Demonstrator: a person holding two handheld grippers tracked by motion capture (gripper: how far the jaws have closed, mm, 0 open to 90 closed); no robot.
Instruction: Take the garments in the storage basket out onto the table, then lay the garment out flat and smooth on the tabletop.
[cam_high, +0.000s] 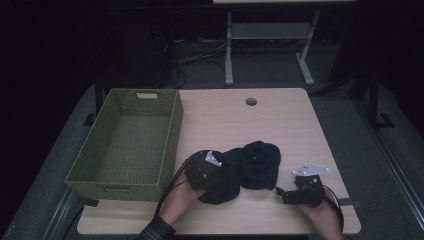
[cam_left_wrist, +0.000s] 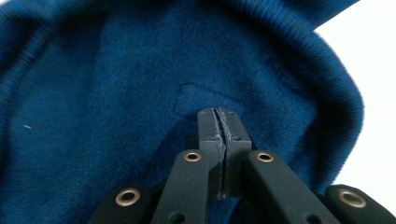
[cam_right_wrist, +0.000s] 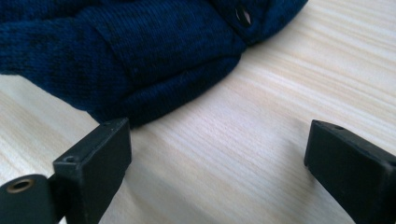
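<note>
A dark blue knitted garment (cam_high: 255, 165) lies bunched near the front middle of the wooden table (cam_high: 235, 120). My left gripper (cam_high: 215, 172) rests on the garment's left part, held by a hand. In the left gripper view its jaws are shut, pad against pad, with the tips (cam_left_wrist: 218, 114) pushed into the blue fleece-like cloth (cam_left_wrist: 116, 70); I see no cloth between the pads. My right gripper (cam_high: 281, 192) sits low over the table just right of the garment. It is open (cam_right_wrist: 217, 140), with bare wood between its jaws and the garment's knit edge (cam_right_wrist: 140, 46) just beyond the left jaw.
A green woven basket (cam_high: 172, 130) stands on the table's left side, with nothing in it. A round cable hole (cam_high: 251, 101) is at the table's back. Desk legs and cables (cam_high: 227, 55) lie on the floor behind.
</note>
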